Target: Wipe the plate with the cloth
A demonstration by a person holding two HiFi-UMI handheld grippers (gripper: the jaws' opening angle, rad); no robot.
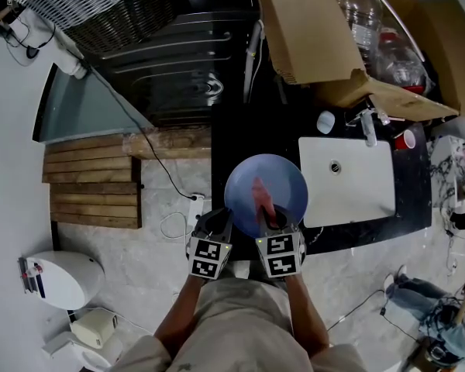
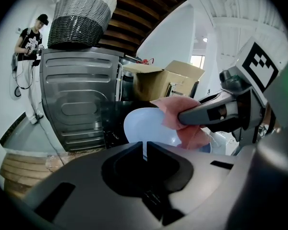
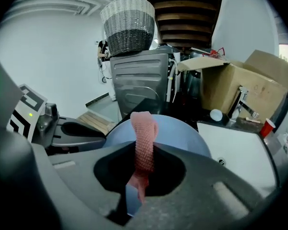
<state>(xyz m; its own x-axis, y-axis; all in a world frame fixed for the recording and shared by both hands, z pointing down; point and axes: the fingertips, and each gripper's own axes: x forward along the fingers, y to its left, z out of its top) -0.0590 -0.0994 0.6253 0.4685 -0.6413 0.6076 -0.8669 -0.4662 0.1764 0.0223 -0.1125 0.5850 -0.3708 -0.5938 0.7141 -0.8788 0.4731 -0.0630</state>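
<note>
- Left gripper [image 1: 218,223] is clamped on the near rim of the round pale-blue plate [image 1: 285,183], just left of the white sink [image 1: 349,184].
- Right gripper [image 1: 271,222] pinches the pink knitted cloth [image 1: 260,196], which is lying on the plate.
- Looks like the wiping is barely started or mid-go, can't tell how much is left.

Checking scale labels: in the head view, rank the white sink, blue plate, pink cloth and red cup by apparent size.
1. white sink and blue plate: about alike, and the plate is held nearer the camera, so unranked
2. pink cloth
3. red cup
</note>
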